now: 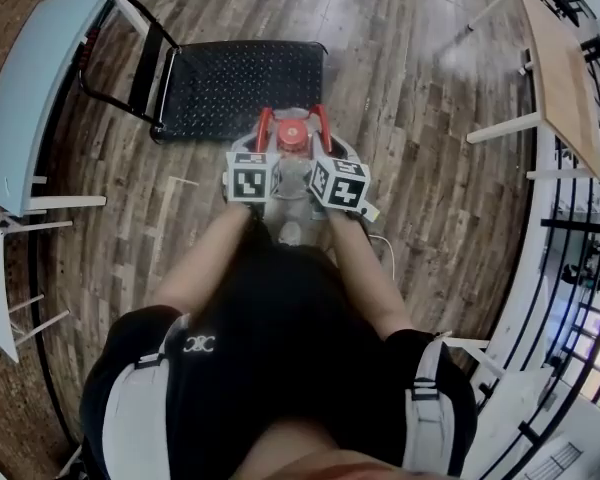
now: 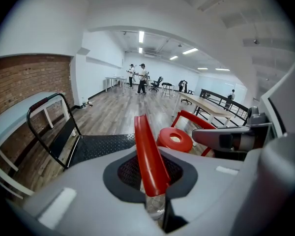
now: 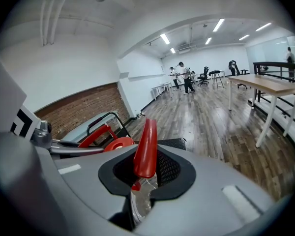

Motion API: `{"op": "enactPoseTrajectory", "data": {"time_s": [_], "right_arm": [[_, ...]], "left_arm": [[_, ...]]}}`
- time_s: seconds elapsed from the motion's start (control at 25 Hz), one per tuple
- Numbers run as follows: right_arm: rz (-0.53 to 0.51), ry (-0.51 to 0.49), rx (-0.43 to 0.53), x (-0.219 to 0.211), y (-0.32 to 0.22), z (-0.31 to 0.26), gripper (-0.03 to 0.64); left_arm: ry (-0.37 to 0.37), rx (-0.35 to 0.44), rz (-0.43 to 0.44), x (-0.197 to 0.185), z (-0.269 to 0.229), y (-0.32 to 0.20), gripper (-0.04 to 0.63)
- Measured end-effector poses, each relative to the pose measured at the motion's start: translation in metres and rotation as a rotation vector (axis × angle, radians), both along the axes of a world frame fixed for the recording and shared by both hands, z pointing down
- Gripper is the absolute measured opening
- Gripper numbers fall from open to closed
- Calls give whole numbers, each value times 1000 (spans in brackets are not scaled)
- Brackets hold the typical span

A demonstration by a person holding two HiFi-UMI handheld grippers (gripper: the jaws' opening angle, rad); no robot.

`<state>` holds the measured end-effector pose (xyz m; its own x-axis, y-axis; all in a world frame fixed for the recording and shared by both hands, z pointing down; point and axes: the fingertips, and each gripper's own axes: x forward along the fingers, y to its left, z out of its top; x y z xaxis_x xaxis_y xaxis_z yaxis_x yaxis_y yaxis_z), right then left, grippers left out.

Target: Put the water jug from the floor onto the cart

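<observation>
Two grippers, one water jug (image 1: 292,138).
Left gripper (image 1: 264,140) and right gripper (image 1: 324,140) each clamped on a red handle (image 2: 150,156), close to the cart (image 1: 240,88).

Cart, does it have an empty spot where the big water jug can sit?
Yes. The cart's black deck is bare from its push handle on the left to its right edge. The wood floor between cart and wooden table is open too. It is crowded only at the water jug, where the left tongs and right tongs clamp its red handles.
</observation>
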<state>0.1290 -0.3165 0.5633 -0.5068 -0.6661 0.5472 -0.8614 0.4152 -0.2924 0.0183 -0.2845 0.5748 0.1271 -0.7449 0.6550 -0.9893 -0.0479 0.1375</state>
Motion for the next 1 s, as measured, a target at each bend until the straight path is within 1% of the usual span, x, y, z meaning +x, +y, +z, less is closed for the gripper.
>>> {"op": "enactPoseTrajectory", "data": {"time_s": [0.16, 0.36, 0.68, 1.0], "right_arm": [[6, 4, -26, -2, -20, 11, 67], [3, 33, -62, -10, -49, 31, 67], [20, 101, -83, -27, -98, 56, 67], [71, 145, -133, -42, -149, 84, 64]], "left_arm": [[-9, -8, 11, -3, 3, -20, 34], [-4, -39, 32, -10, 22, -51, 34], [45, -99, 65, -26, 64, -104, 34], [97, -141, 84, -45, 82, -150, 40]]}}
